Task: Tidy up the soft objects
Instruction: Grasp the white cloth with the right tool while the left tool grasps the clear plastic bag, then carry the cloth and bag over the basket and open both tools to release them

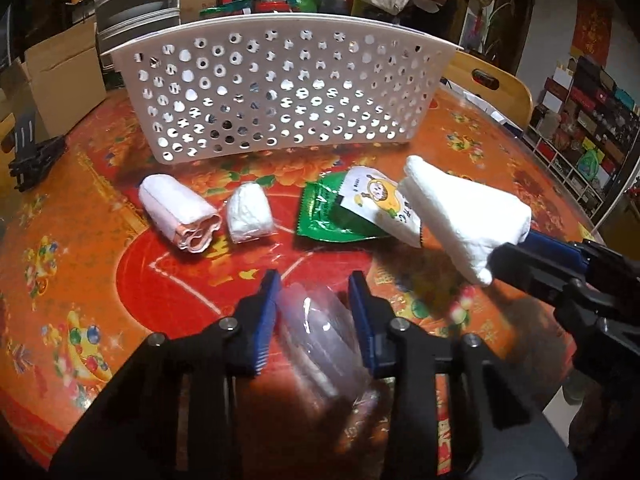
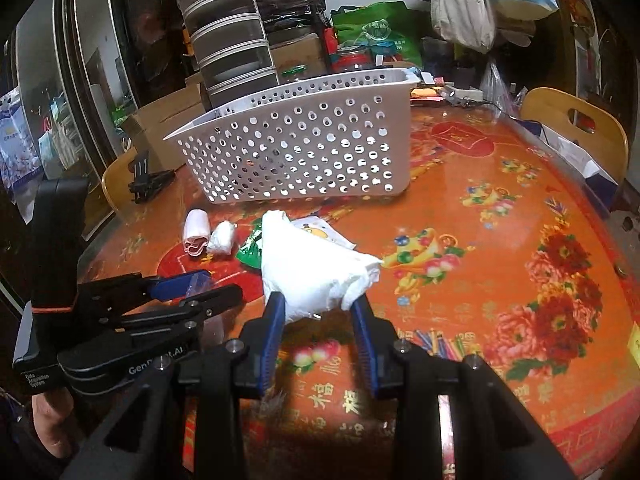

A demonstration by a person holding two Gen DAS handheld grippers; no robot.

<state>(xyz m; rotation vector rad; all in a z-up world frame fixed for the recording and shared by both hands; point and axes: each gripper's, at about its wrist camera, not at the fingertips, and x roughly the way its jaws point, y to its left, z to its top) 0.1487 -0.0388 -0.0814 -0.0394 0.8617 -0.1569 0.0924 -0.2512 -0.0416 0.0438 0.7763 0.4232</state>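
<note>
right gripper [image 2: 318, 312] fingers clamp white cloth [image 2: 316, 268], lifted off bench [image 2: 500, 240], likely for basket [image 2: 296, 144] | left gripper [image 1: 314, 304] fingers pinch clear plastic wrap [image 1: 320, 340] | pink roll [image 1: 180, 212], white roll [image 1: 249, 213], green packets [image 1: 340, 212] wait before basket

Red-orange floral counter [image 1: 100, 248] w/ white perforated basket [image 1: 280, 88] at back; pink roll [image 1: 180, 212], white roll [image 1: 248, 214], green packet [image 1: 324, 216] lie in front, black clamp [image 1: 32, 152] at edge.

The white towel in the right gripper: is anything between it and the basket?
Nothing visible blocks the white towel held by the right gripper. The green packet lies flat below; only the basket wall must be cleared.
</note>
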